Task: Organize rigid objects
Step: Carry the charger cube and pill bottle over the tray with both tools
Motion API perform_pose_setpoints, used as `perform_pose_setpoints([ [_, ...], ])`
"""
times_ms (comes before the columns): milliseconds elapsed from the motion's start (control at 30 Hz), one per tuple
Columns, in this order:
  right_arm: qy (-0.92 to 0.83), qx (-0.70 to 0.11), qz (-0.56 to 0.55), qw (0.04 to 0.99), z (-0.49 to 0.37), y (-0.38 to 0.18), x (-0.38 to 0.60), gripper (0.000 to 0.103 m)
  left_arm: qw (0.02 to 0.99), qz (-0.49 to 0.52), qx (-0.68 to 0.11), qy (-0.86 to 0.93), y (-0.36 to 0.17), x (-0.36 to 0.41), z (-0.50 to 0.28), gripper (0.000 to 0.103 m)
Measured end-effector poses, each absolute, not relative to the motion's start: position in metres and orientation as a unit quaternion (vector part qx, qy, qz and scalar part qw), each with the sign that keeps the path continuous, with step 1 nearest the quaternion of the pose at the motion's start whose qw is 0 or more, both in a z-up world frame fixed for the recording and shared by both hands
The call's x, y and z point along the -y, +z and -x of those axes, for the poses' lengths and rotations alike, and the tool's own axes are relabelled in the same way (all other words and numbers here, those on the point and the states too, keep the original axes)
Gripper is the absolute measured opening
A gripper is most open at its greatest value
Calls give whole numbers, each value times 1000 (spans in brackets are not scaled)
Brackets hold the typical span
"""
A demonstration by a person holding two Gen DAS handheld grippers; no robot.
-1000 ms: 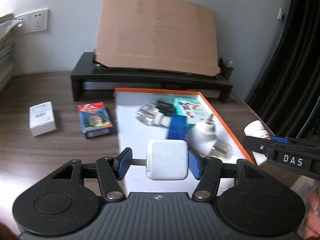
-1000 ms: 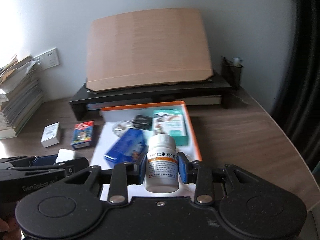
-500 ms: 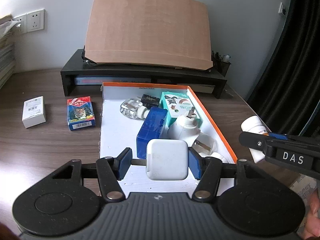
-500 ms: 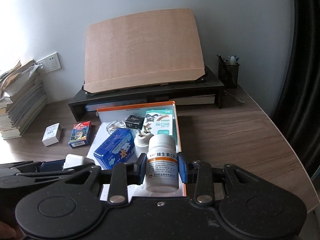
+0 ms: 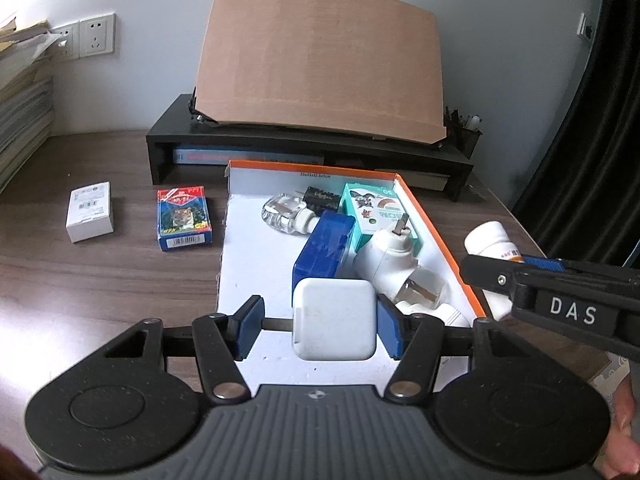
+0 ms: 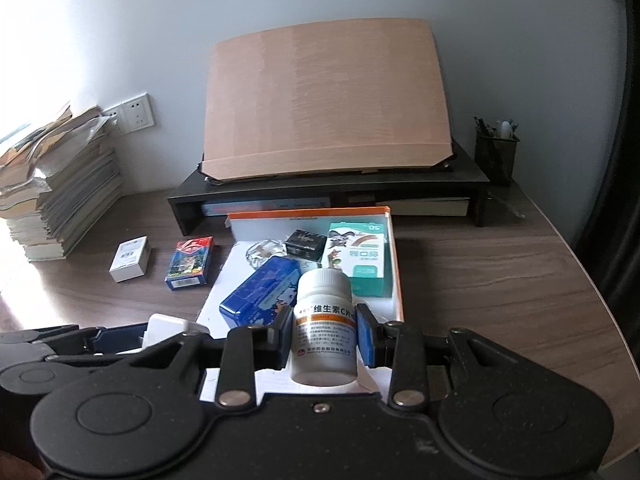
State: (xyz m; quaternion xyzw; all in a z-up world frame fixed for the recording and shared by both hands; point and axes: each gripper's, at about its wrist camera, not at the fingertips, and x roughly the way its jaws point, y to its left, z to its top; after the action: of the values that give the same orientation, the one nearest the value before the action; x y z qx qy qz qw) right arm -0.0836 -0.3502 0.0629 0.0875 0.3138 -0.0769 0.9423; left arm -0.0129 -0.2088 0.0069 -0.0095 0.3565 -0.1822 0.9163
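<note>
An orange-edged white box [image 5: 436, 236] [image 6: 396, 264] lies on the desk and holds a blue case [image 5: 324, 250] [image 6: 260, 294], a teal carton [image 5: 372, 210] [image 6: 360, 264], a white plug adapter [image 5: 390, 258], a clear bottle [image 5: 284, 212] and a small black box [image 5: 322, 198]. My left gripper [image 5: 320, 326] stands open over the box's near end; a white square charger [image 5: 335, 322] sits between its pads, touching the right pad, with a gap to the left one. My right gripper [image 6: 324, 338] is shut on a white vitamin bottle [image 6: 324, 332] [image 5: 490, 240] at the box's right edge.
A card deck [image 5: 182, 218] [image 6: 190, 262] and a small white box [image 5: 90, 212] [image 6: 130, 258] lie on the desk left of the box. A black monitor stand [image 5: 308, 148] with a leaning board [image 5: 320, 60] is behind. A paper stack [image 6: 60, 200] stands far left, a pen cup [image 6: 496, 152] at the back right.
Both grippers have drawn back and up from the box, so more of the desk and wall shows. The charger and the vitamin bottle stay between the pads.
</note>
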Motion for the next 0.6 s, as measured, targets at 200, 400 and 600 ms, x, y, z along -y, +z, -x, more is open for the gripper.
perform_pose_setpoints([
  [200, -71, -315, -85, 942, 80, 64, 348, 41, 916, 10, -360, -180, 5, 209, 14, 60],
  [400, -68, -319, -84, 942, 77, 63, 347, 41, 915, 11, -362, -176, 4, 208, 12, 60],
  [600, -68, -320, -84, 941, 75, 63, 346, 41, 914, 11, -365, -176, 3, 209, 12, 60],
])
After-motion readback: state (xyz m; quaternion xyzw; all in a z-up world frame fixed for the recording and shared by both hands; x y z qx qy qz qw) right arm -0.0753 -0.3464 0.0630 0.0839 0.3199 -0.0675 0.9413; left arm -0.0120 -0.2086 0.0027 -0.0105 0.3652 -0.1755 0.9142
